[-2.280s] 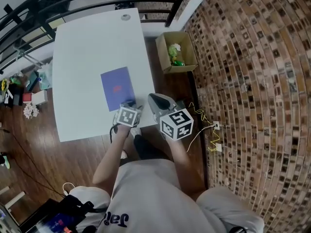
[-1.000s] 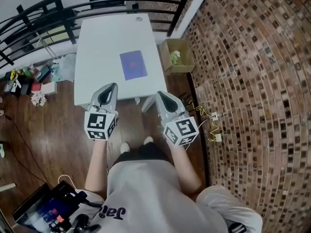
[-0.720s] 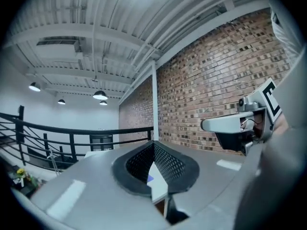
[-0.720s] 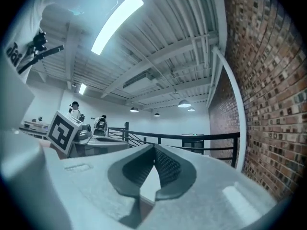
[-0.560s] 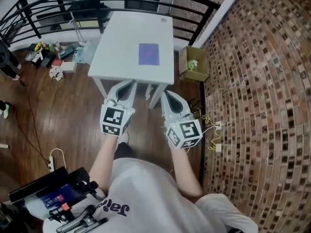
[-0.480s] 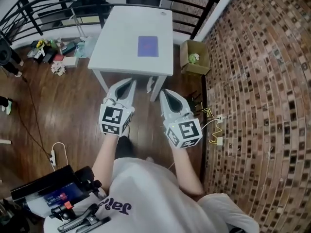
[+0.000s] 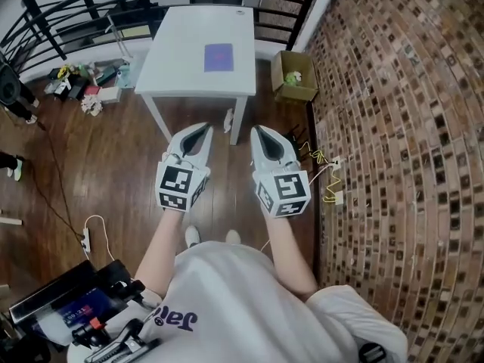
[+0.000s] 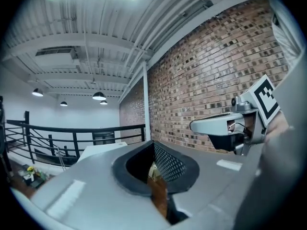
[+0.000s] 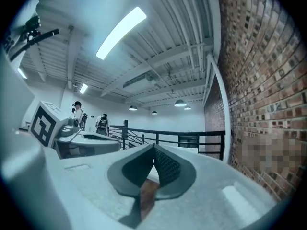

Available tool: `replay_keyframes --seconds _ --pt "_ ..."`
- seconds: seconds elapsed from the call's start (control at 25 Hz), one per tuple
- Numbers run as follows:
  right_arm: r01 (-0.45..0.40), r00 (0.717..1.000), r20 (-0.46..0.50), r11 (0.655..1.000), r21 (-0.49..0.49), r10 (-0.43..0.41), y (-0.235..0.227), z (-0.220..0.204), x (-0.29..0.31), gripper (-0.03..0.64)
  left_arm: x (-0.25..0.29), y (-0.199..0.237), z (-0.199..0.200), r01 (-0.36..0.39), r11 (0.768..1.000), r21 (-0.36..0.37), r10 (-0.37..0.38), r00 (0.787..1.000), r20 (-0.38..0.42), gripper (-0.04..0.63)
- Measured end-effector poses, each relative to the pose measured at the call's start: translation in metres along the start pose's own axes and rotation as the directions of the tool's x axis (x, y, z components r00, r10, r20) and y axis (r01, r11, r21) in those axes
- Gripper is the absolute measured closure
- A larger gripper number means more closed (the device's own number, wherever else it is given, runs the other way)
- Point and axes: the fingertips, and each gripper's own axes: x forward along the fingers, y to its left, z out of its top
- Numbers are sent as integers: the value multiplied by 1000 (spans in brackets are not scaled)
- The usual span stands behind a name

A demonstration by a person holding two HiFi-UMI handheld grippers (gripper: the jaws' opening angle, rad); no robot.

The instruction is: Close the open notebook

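Two grippers are in view, one in each hand, held side by side above the wooden floor [image 7: 113, 172] on the near side of the counter. The left gripper [image 7: 203, 131] and the right gripper [image 7: 258, 133] both point toward the far end of the scene. Each gripper view shows its jaws drawn together at the tips, with nothing between them.

One notebook [image 7: 218, 57] lies flat on the single white counter [image 7: 181, 66]. Its purple cover faces up, and it sits about midway along the top, a little right of centre. It is well apart from both grippers, far beyond their tips and roughly in line with the gap between them.

One open cardboard box [image 7: 293, 86] stands on the floor just right of the counter, near the brick wall [image 7: 393, 127], with something green and white inside. A black railing [image 7: 91, 6] runs round the counter's far and left sides. A yellow cable [image 7: 321, 174] lies by the wall, right of the right gripper. Two people [image 9: 77, 112] stand far off at the left of the right gripper view.
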Motion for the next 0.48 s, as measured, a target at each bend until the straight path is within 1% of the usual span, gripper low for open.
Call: replay_keyframes --seconds 0.16,0.36,0.48 --pt "-23 999 30 1000 10 23 23 10 -8 626 -22 8 16 -26 1000 -6 27 999 42 578" --pt "-55 998 6 998 38 55 56 -1 -10 626 -44 18 3 -31 999 -27 31 999 20 578" --pt "-59 998 9 998 28 59 63 3 -11 626 -48 27 -5 -52 999 -4 52 999 4 578"
